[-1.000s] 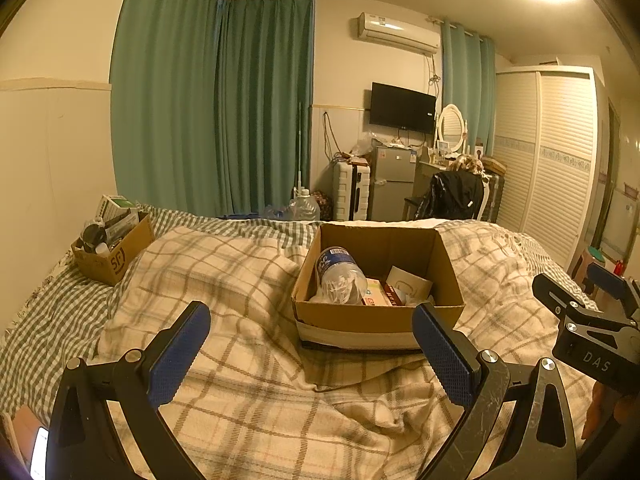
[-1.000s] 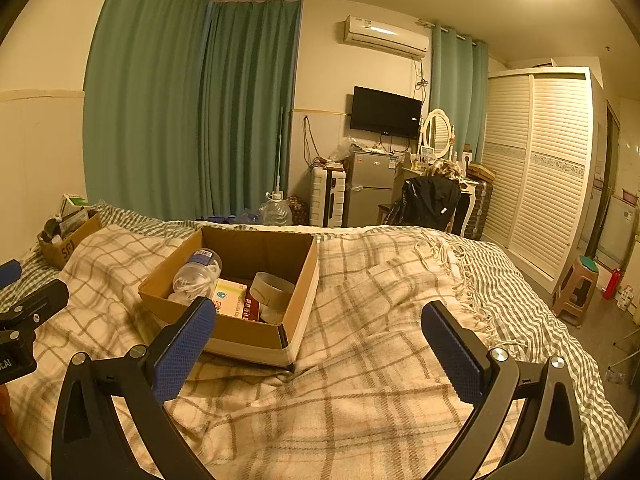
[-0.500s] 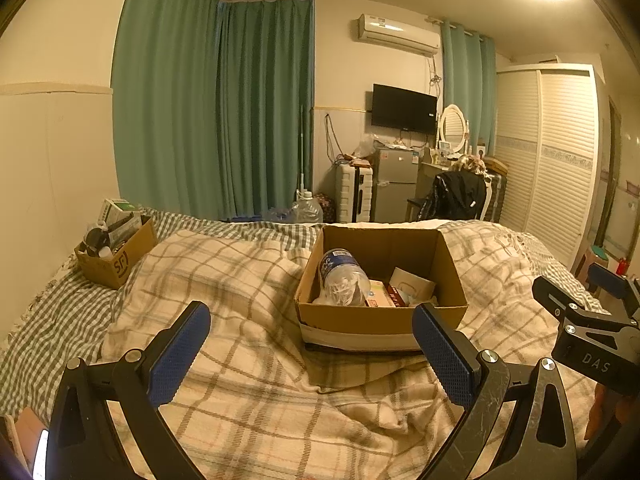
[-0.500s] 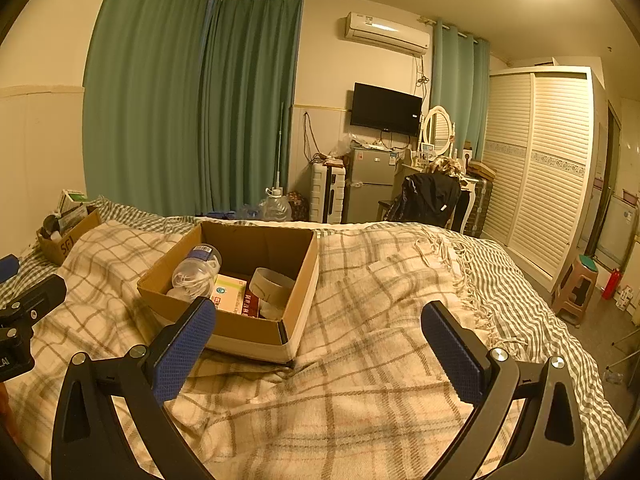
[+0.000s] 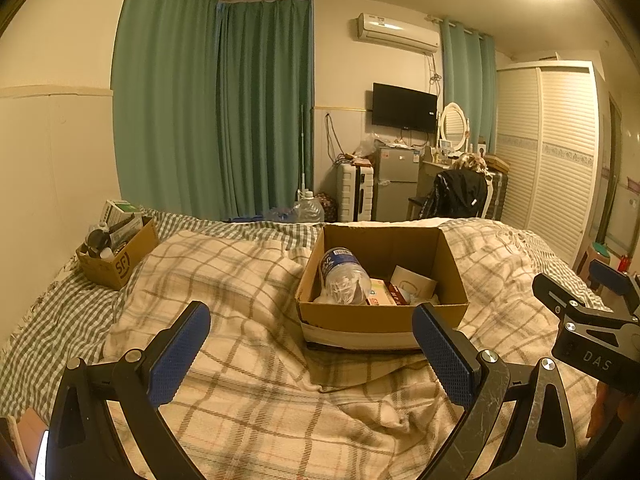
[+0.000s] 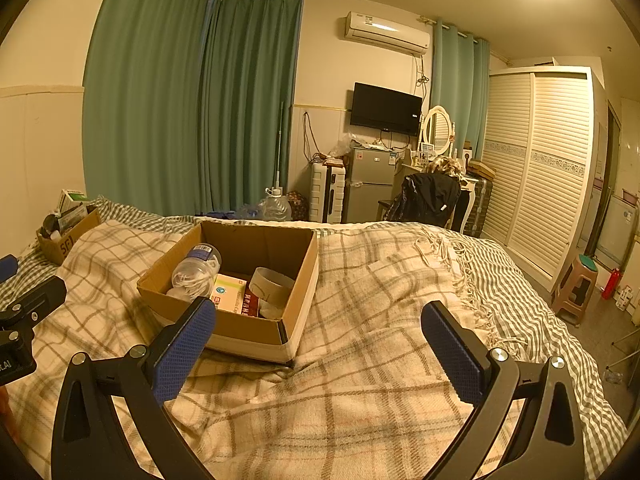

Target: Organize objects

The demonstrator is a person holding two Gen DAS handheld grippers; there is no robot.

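An open cardboard box (image 5: 384, 316) sits on the plaid blanket on the bed; it also shows in the right wrist view (image 6: 248, 330). Inside it lie a clear plastic bottle with a blue cap (image 5: 344, 282) (image 6: 194, 272), a small white and red carton (image 6: 232, 300) and a roll of tape (image 6: 272, 282). My left gripper (image 5: 310, 344) is open and empty, hovering just short of the box. My right gripper (image 6: 320, 338) is open and empty, to the right of the box. The right gripper's body (image 5: 588, 320) shows at the left wrist view's right edge.
A second, smaller cardboard box (image 5: 120, 254) full of items sits at the bed's far left by the wall. Beyond the bed are green curtains, a water jug (image 5: 308, 210), a fridge, a chair with a black jacket (image 5: 460, 194) and a wardrobe. A stool (image 6: 578, 288) stands right of the bed.
Both views have shifted slightly, so the box sits a little lower and nearer in the frames. Both grippers stay open and empty.
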